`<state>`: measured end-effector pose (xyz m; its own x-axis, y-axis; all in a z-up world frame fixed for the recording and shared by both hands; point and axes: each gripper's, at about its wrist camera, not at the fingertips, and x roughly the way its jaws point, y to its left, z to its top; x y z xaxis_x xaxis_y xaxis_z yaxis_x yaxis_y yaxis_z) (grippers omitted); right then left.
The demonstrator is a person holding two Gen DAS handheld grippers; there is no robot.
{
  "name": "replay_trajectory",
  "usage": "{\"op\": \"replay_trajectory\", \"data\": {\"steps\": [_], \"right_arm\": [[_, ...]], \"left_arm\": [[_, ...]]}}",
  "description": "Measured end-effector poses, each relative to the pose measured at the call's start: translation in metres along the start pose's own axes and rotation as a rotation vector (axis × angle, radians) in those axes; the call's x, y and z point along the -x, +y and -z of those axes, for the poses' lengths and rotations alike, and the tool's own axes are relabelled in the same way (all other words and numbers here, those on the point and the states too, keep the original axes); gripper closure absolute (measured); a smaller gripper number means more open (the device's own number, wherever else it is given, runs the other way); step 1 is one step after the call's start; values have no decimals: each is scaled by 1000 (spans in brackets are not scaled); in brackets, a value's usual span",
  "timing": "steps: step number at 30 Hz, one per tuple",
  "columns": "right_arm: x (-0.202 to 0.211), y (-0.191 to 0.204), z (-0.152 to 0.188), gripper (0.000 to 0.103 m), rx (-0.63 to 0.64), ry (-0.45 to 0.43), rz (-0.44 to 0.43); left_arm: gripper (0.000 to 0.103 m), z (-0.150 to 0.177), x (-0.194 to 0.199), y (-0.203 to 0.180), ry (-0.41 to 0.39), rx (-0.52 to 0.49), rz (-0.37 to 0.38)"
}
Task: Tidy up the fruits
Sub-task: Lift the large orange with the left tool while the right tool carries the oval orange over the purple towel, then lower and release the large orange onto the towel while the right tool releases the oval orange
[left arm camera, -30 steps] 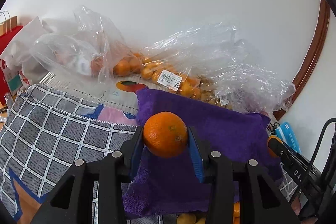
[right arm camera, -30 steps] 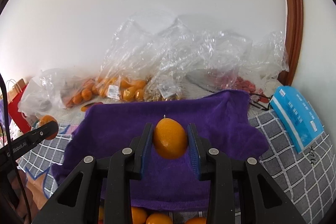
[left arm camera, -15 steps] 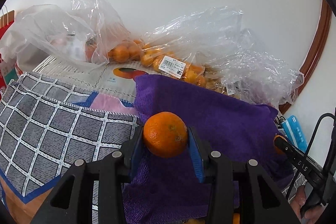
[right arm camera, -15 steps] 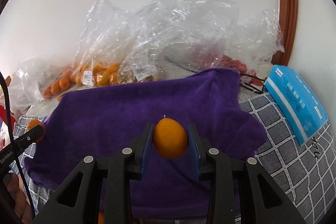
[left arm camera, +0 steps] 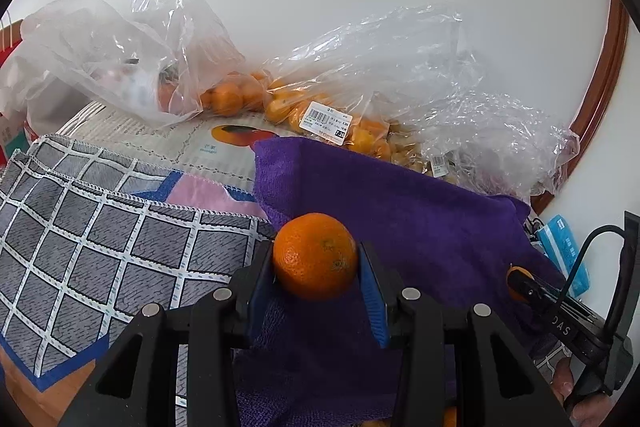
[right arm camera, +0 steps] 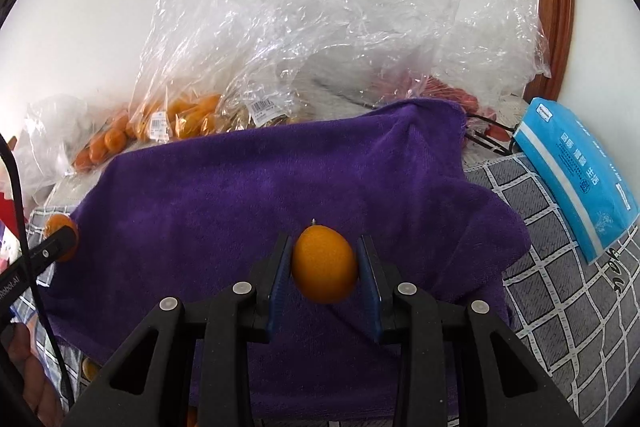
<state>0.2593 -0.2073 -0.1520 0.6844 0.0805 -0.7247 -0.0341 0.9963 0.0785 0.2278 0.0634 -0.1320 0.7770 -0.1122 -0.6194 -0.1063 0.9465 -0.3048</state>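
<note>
carry step: left gripper point(left arm camera: 316, 267) pinching a tangerine point(left arm camera: 315, 255), right gripper point(right arm camera: 325, 269) pinching an oval orange fruit point(right arm camera: 324, 263), both above the purple towel point(right arm camera: 248, 187). next prob needs lowering onto towel w/ gentle release.

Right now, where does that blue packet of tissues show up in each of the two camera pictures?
Left wrist view: the blue tissue packet peeks out at the far right edge, beyond the purple towel, partly hidden by a black cable.
Right wrist view: the packet lies in full sight at the right, on the grey checked cloth.
Shared landmark: the purple towel.
</note>
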Motion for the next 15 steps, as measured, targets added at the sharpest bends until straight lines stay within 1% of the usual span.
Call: {"op": "replay_trajectory", "data": {"steps": [6, 9, 13, 15], "right_arm": [[-7, -1, 2, 70, -5, 24, -1], [-5, 1, 2, 70, 1, 11, 6], [-4, 2, 3, 70, 13, 7, 15], [-4, 2, 4, 70, 16, 8, 19]], "left_arm": [[64, -1, 6, 0, -11, 19, 60], [64, 0, 6, -1, -3, 22, 85], [64, 1, 3, 0, 25, 41, 133], [64, 1, 0, -1, 36, 43, 137]]}}
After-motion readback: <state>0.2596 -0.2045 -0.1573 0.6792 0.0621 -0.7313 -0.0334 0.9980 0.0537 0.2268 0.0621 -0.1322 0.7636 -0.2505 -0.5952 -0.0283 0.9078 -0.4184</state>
